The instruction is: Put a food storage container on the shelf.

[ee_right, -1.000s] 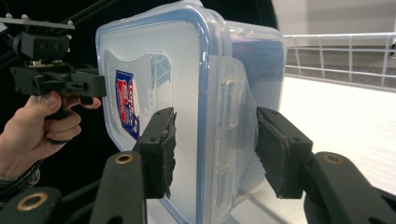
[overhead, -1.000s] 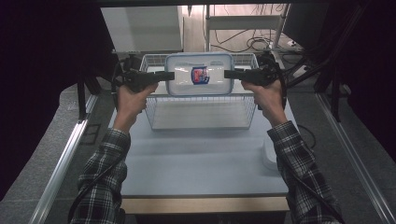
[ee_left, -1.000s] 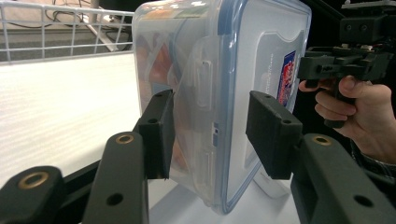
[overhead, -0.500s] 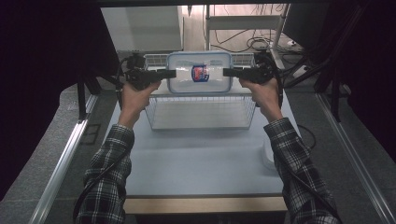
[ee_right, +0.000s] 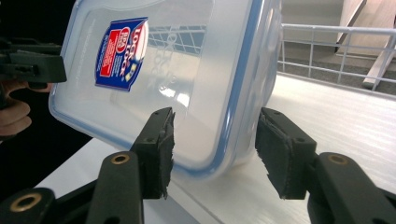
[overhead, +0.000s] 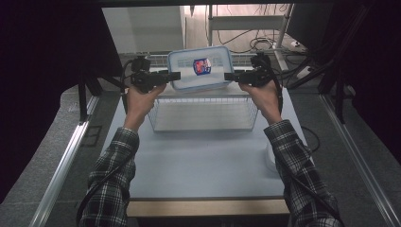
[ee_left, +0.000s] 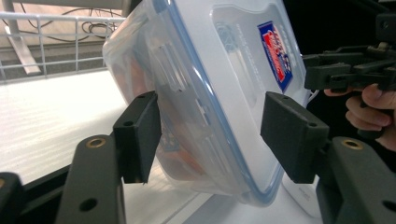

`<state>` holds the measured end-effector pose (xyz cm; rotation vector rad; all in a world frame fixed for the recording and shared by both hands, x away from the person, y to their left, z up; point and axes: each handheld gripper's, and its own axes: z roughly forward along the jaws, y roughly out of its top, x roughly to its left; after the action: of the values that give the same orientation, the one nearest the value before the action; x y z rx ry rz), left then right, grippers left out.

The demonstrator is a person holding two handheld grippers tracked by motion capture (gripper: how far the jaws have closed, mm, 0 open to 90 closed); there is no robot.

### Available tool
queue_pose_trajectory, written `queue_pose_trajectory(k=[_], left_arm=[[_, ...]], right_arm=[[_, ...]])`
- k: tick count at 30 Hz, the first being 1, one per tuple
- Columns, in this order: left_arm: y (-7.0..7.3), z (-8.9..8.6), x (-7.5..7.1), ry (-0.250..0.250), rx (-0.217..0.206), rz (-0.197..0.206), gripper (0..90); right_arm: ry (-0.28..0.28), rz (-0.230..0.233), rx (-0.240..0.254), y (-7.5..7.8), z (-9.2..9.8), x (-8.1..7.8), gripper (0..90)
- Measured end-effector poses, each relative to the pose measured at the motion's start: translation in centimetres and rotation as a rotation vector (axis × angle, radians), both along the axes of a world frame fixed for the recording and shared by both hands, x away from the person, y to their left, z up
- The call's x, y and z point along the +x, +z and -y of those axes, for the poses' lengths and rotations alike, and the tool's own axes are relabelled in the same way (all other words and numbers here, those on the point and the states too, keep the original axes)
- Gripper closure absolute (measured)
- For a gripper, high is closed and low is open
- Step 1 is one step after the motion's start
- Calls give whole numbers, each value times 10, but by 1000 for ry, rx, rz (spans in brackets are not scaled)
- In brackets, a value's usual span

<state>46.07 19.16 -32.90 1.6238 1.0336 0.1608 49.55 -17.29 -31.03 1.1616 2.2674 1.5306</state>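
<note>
High view: the box [overhead: 200,67] leans tilted at twelve o'clock on the counter [overhead: 203,156] behind the basket [overhead: 203,113], left tongs [overhead: 176,75] just opening, right tongs [overhead: 228,75] apart and loosely straddling it, so it may topple.

The person wears a long-sleeved shirt in a black, grey and white plaid; the left sleeve [overhead: 111,182] and the right sleeve [overhead: 302,175] end in buttoned cuffs at the wrists. The left matte black two-jaw tool [overhead: 174,75] and the right matte black two-jaw tool [overhead: 228,75] are both built from angular black plastic parts. A thin black cable [overhead: 94,194] trails along the left sleeve. Seen close in the gripper views, each jaw arm carries round brass-coloured bushings [ee_left: 95,142] and small dark screw holes. The blocky rectangular pads [ee_right: 159,151] are faced with rough black rubber, frayed at the edges.
</note>
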Motion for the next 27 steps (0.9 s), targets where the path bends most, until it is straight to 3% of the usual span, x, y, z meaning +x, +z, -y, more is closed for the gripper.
queue_pose_trajectory(k=[5,11,15,19,27], left_arm=[[0,4,3,12,26,-7,317],[4,7,1,65,119,29,248],[1,5,-1,36,89,36,332],[-3,-1,2,28,37,-1,378],[-2,-7,2,72,12,-1,431]], right_arm=[[-1,-29,41,-3,1,4,488],[-13,-35,44,-2,1,2,510],[-41,-6,24,1,1,-1,570],[-57,19,-3,6,-4,-5,594],[-61,43,-16,11,-10,-9,623]])
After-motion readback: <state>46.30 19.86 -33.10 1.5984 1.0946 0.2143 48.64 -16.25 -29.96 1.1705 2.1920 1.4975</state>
